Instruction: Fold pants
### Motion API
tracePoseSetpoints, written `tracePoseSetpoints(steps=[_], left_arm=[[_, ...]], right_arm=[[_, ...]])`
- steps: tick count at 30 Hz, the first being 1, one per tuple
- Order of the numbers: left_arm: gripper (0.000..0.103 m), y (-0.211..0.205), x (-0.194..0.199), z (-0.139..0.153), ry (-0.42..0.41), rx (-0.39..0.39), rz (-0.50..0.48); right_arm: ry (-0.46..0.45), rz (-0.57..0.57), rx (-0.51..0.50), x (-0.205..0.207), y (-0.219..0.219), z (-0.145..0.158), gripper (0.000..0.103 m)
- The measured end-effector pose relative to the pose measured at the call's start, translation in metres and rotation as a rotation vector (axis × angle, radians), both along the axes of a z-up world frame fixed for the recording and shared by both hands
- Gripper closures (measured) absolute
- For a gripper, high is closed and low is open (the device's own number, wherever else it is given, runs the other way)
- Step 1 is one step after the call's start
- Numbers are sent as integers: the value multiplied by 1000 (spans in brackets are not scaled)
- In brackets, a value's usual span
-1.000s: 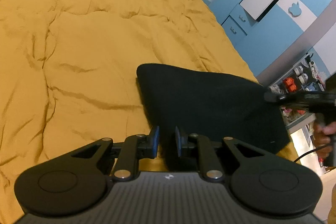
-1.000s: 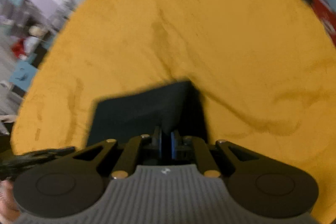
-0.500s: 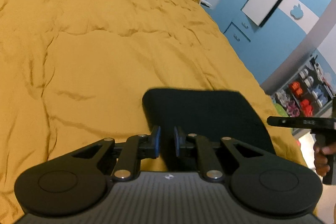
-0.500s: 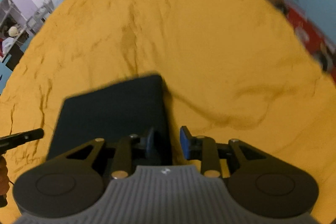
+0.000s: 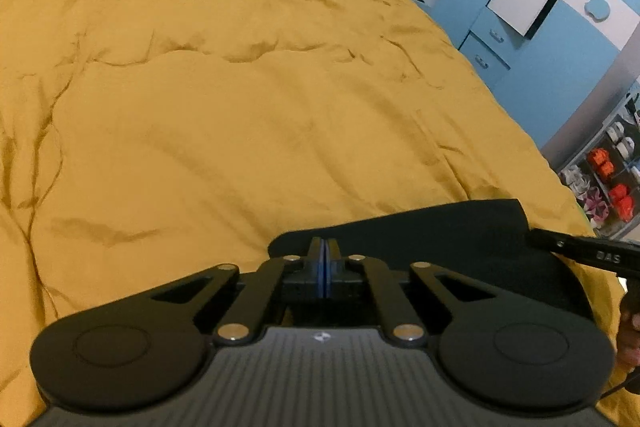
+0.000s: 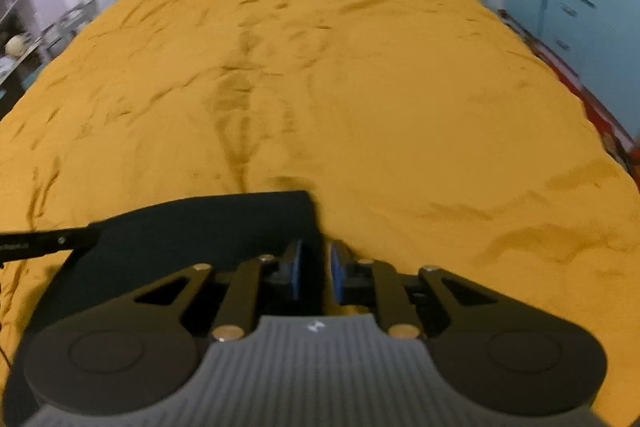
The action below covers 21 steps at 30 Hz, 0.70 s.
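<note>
The black pants point(image 5: 452, 239) lie folded into a small flat rectangle on the yellow bedspread point(image 5: 240, 107), near the bed's front edge. My left gripper point(image 5: 324, 247) has its blue pads pressed together, empty, just over the fold's left end. In the right wrist view the pants point(image 6: 200, 227) lie at lower left, and my right gripper point(image 6: 316, 259) stands open over their right edge, holding nothing. Each gripper's dark tip shows at the other view's edge.
The wrinkled yellow bedspread point(image 6: 360, 87) fills most of both views. Blue cabinets point(image 5: 540, 39) and a shelf of small items point(image 5: 608, 171) stand to the right of the bed. More shelves point(image 6: 16, 39) stand on the left.
My left gripper has shut and pulled back, so the pants now sit lower in its view. My right gripper let go of the pants, opened, and drew back.
</note>
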<state>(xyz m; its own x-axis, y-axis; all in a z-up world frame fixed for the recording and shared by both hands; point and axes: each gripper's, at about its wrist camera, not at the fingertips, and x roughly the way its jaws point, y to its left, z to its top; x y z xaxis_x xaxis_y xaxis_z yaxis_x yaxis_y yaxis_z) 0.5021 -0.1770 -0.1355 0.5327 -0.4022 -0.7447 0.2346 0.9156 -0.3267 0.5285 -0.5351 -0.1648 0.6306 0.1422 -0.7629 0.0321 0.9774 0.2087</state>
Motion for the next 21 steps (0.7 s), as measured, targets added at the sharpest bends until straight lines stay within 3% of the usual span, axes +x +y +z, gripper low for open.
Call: tracePoseSetpoints(steps=[5, 11, 15, 21], left_arm=[[96, 3, -23, 27, -49, 56, -18], [96, 2, -80, 57, -65, 17, -89], [96, -1, -118, 53, -63, 2, -123], [96, -3, -146, 13, 56, 12, -115]], right_arm=[[-58, -17, -12, -38, -7, 32, 91], [-104, 47, -15, -98, 14, 63, 89], [-97, 79, -48, -125, 29, 55, 89], [-29, 34, -51, -161, 28, 14, 89]])
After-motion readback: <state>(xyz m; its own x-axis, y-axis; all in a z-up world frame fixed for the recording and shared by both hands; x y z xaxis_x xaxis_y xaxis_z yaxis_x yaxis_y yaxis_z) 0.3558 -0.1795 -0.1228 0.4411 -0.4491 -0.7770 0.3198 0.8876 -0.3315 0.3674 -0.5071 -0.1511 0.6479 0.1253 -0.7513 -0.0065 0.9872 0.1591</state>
